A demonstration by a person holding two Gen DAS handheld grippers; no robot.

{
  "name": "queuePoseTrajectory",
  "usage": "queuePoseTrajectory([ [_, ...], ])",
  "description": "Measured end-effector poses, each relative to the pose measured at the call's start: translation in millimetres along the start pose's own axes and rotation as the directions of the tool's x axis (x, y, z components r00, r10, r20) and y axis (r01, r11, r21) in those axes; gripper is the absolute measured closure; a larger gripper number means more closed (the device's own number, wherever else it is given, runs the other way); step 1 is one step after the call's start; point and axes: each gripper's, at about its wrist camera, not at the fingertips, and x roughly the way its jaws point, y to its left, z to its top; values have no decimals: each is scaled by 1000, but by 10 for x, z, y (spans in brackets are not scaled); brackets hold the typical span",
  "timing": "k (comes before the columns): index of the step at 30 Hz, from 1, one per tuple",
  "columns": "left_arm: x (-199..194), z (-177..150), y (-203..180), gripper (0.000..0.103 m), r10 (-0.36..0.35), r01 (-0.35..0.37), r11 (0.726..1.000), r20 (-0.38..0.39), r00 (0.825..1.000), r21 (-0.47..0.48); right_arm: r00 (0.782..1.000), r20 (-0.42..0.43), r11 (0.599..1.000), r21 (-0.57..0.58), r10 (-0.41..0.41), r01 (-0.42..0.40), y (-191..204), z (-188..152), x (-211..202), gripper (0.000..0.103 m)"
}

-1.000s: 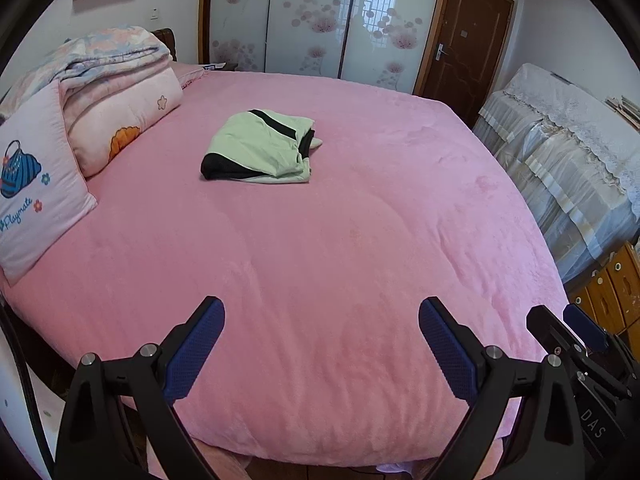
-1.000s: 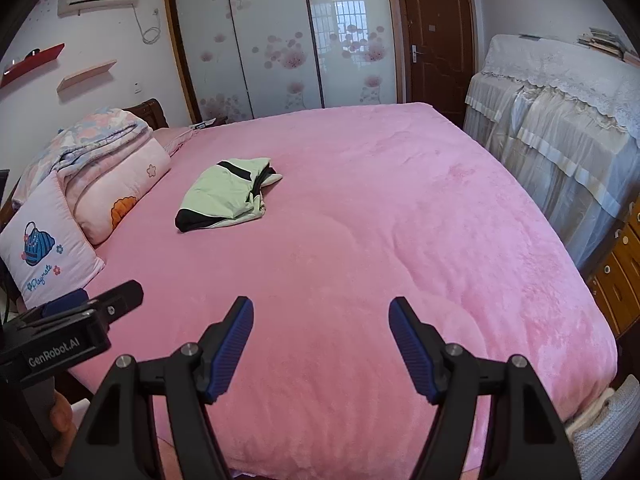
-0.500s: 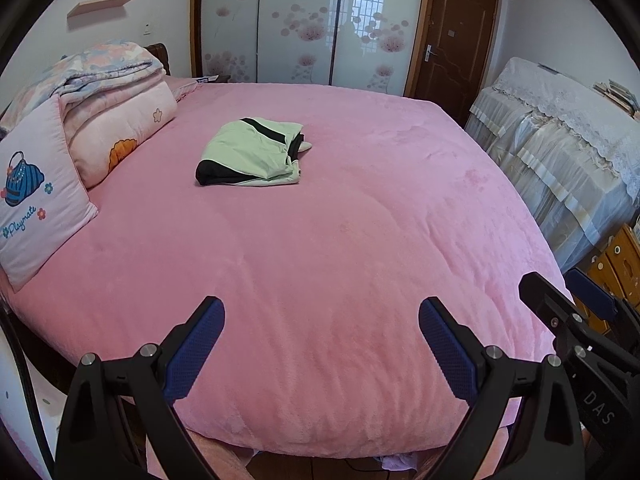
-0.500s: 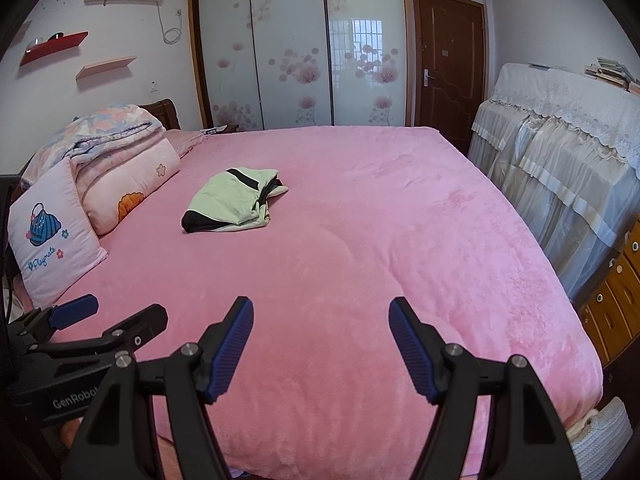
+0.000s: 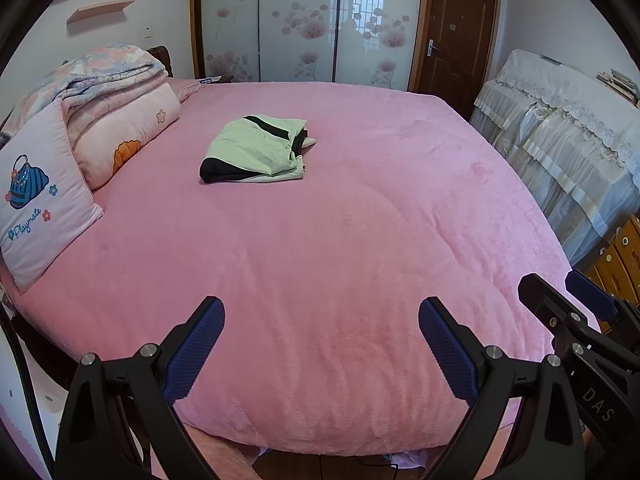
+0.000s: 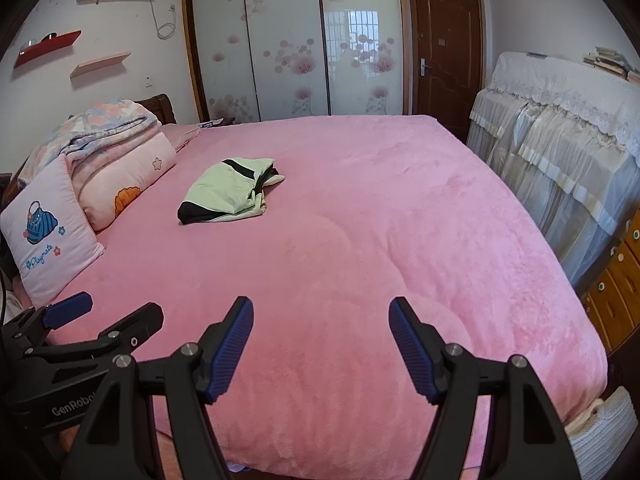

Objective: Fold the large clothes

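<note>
Two readable words: "Playmate" on pillow (image 5: 38,208), "GenRobo" on left claw (image 6: 96,312).

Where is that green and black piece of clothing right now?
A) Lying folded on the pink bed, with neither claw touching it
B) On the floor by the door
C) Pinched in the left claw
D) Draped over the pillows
A: the green and black garment lies folded on the pink bed, while the left claw and right claw both stand open near the bed's foot, well apart from it.
</note>
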Motion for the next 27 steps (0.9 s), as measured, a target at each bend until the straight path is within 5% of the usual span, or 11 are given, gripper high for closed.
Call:
queuePoseTrajectory([
  [27, -29, -31, -80, 6, -5, 5, 999, 8, 1000, 33, 1000, 2, 999, 53, -3, 3, -113, -84, -44, 27],
])
